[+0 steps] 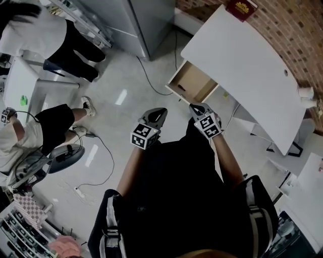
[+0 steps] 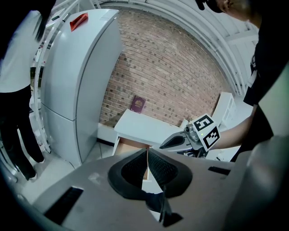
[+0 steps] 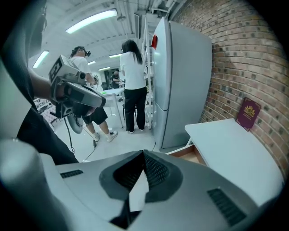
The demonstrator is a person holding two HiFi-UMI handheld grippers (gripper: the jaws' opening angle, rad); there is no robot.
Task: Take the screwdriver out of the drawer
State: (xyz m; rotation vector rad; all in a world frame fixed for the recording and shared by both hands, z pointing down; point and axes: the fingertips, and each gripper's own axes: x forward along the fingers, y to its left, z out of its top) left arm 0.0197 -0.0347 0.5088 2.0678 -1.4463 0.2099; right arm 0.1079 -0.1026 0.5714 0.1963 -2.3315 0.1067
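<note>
A wooden drawer [image 1: 194, 80] stands pulled out from under the white desk [image 1: 242, 65]. A small dark thing [image 1: 180, 87] lies at its near left corner, too small to name. Both grippers hang in the air close to my body, short of the drawer. My left gripper [image 1: 160, 112] is shut and holds nothing; its jaws meet at the tips [image 2: 147, 151]. My right gripper [image 1: 194, 107] is also shut and bare [image 3: 144, 153]. The drawer [image 2: 131, 145] shows just beyond the left jaws, and its edge [image 3: 192, 155] shows to the right of the right jaws.
A dark red booklet [image 1: 241, 7] lies on the desk's far end by the brick wall. A grey fridge [image 1: 136, 25] stands left of the desk. A cable [image 1: 151, 80] runs over the floor. Two people [image 1: 35, 35] are at the left, by a power strip [image 1: 81, 191].
</note>
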